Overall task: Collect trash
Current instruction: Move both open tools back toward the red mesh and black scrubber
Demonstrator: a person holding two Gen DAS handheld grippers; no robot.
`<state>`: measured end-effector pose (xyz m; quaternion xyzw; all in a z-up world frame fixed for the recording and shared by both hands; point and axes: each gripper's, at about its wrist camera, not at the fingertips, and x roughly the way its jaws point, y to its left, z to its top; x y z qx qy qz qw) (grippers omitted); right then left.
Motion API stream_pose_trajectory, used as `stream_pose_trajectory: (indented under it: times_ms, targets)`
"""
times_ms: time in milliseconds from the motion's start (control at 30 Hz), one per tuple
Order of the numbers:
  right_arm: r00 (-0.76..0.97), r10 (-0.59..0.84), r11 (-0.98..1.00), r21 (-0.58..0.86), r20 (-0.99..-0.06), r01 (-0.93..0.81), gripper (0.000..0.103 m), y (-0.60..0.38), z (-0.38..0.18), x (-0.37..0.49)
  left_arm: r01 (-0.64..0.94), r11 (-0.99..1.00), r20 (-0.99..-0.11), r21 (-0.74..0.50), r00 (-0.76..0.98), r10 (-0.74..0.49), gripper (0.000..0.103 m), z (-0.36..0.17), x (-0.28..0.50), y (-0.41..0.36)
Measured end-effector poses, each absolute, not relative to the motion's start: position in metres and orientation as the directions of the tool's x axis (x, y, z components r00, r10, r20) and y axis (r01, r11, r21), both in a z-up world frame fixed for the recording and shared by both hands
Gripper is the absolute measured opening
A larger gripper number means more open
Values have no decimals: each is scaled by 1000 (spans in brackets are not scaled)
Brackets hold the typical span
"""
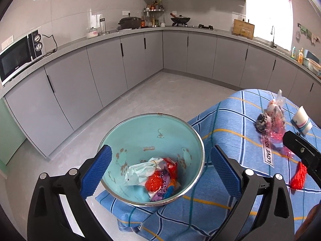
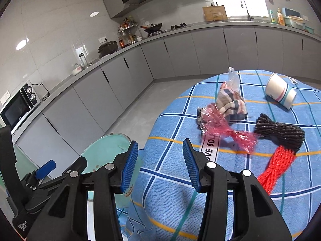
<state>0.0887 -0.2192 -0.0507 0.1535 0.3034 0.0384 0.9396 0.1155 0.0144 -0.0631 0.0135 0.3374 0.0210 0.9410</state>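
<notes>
A teal bin (image 1: 140, 118) with a metal rim stands beside the table, right under my left gripper (image 1: 160, 150), which is open and holds nothing. Crumpled paper, red netting and wrappers (image 1: 158, 178) lie at the bin's bottom. My right gripper (image 2: 159, 142) is open and empty over the near edge of the blue checked tablecloth (image 2: 200, 210). On the cloth ahead of it lie pink cellophane (image 2: 226, 128), a plaid rag in a clear bag (image 2: 230, 102), a tipped paper cup (image 2: 280, 92) and a black and red rope bundle (image 2: 280, 134).
Grey kitchen cabinets (image 1: 104, 70) run along the far walls under a worktop with a microwave (image 1: 18, 58), pots and a sink tap (image 2: 245, 8). Grey floor (image 1: 160, 92) lies between the cabinets and the table.
</notes>
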Motion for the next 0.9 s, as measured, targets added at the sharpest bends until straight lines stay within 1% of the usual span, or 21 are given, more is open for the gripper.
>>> stream_pose_trajectory:
  times_ms: [500, 700, 900]
  targets:
    - [823, 130, 953, 300, -553, 51, 47, -235, -48, 54, 42, 998, -619, 44, 786, -5, 97, -54, 86, -7]
    - [826, 71, 955, 277, -558, 105, 47, -259, -51, 37, 100, 994, -622, 40, 781, -54, 97, -59, 81, -22]
    - [820, -15, 947, 254, -572, 194, 47, -300, -56, 21, 204, 979, -649, 17, 747, -145, 96, -74, 82, -52]
